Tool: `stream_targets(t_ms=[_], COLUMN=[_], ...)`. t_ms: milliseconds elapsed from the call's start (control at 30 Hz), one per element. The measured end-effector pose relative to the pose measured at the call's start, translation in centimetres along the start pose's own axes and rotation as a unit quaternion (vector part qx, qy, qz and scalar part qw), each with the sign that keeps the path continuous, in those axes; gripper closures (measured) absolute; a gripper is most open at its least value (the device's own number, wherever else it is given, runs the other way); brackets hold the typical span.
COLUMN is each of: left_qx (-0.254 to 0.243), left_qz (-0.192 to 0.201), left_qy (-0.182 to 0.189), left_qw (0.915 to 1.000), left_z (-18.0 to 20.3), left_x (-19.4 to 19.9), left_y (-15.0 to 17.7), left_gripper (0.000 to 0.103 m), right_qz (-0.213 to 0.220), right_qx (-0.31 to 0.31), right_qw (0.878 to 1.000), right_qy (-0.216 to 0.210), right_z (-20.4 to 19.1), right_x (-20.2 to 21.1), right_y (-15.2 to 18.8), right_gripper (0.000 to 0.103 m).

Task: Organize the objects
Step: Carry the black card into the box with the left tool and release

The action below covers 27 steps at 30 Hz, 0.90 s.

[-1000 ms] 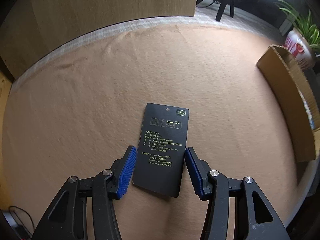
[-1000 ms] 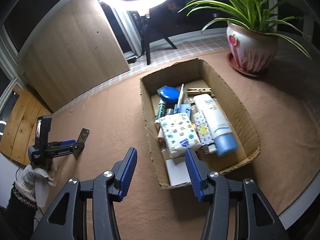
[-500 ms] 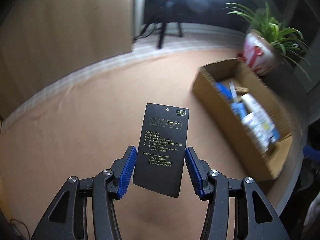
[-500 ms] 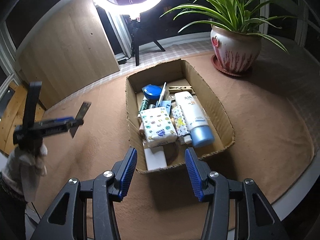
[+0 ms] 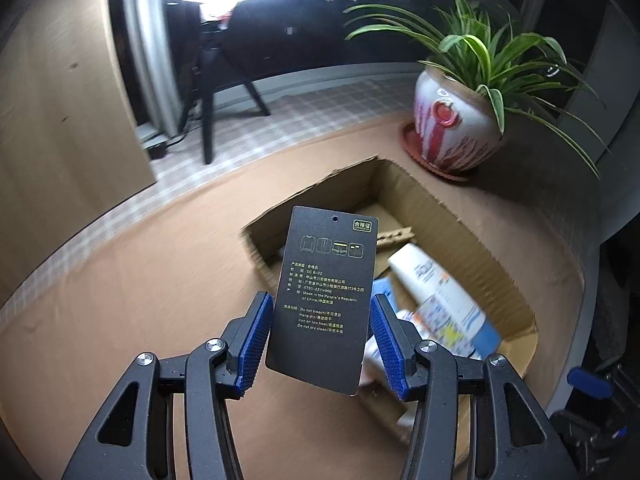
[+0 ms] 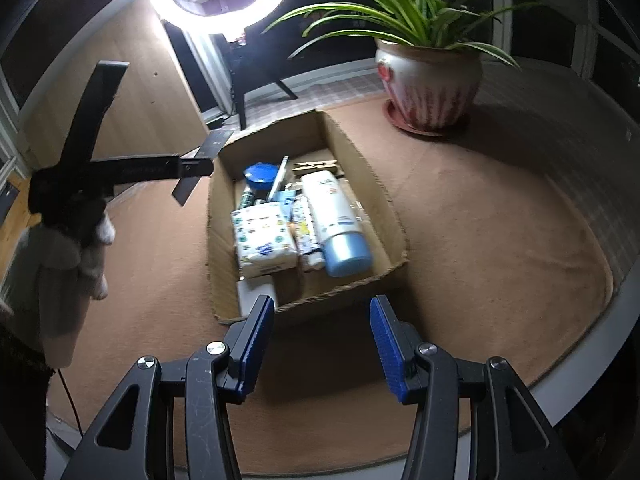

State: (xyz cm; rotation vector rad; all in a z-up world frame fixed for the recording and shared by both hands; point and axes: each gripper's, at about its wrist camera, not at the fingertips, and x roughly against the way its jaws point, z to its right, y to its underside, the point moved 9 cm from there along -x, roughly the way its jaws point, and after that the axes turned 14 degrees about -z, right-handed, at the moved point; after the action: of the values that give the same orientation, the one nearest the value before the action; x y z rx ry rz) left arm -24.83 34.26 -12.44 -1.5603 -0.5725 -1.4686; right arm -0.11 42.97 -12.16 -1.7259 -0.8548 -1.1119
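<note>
Left gripper (image 5: 323, 332): I see it pinching the black tag (image 5: 322, 300) by its lower half, lifted clear of the table.
Black tag: upright between my left fingers, slightly tilted, printed side facing the camera; just ahead and below it sits the cardboard box (image 5: 500, 280).
Right gripper (image 6: 322, 342): fingers spread, holding nothing, hovering just short of the box's near wall.
Cardboard box: ahead of my right fingers, with a white-and-blue tube (image 6: 336, 220) and a patterned tissue pack (image 6: 262, 240) inside.
Potted plant (image 6: 430, 80): beyond the box, off to the right.
</note>
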Motion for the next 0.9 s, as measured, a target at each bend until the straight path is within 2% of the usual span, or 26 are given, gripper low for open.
stream_targets(t_ms=[333, 367, 433, 467, 900], left_qx=[-0.009, -0.01, -0.01, -0.01, 0.009], left_qz=[-0.008, -0.009, -0.013, -0.01, -0.01], left_qy=[-0.008, -0.005, -0.005, -0.009, -0.016], left_qw=[0.9999, 0.9999, 0.9999, 0.9999, 0.9998], left_z=[2.2, 2.3, 2.5, 2.6, 0.9], left_x=[-2.4, -2.6, -2.9, -2.8, -1.6], left_y=[-2.6, -2.7, -2.8, -2.8, -1.1], left_gripper=[0.048, 0.045, 0.018, 0.016, 0.016], right_qz=[-0.001, -0.001, -0.002, -0.002, -0.007], right_qx=[-0.022, -0.023, -0.024, -0.024, -0.017], right_qw=[1.0, 1.0, 1.0, 1.0, 1.0], right_qy=[0.008, 0.008, 0.005, 0.004, 0.0], right_z=[2.9, 3.0, 3.1, 3.1, 2.2], right_x=[0.1, 0.1, 0.1, 0.0, -0.3], right_y=[0.2, 0.2, 0.1, 0.1, 0.0], right_gripper=[0.057, 0.057, 0.057, 0.057, 0.055])
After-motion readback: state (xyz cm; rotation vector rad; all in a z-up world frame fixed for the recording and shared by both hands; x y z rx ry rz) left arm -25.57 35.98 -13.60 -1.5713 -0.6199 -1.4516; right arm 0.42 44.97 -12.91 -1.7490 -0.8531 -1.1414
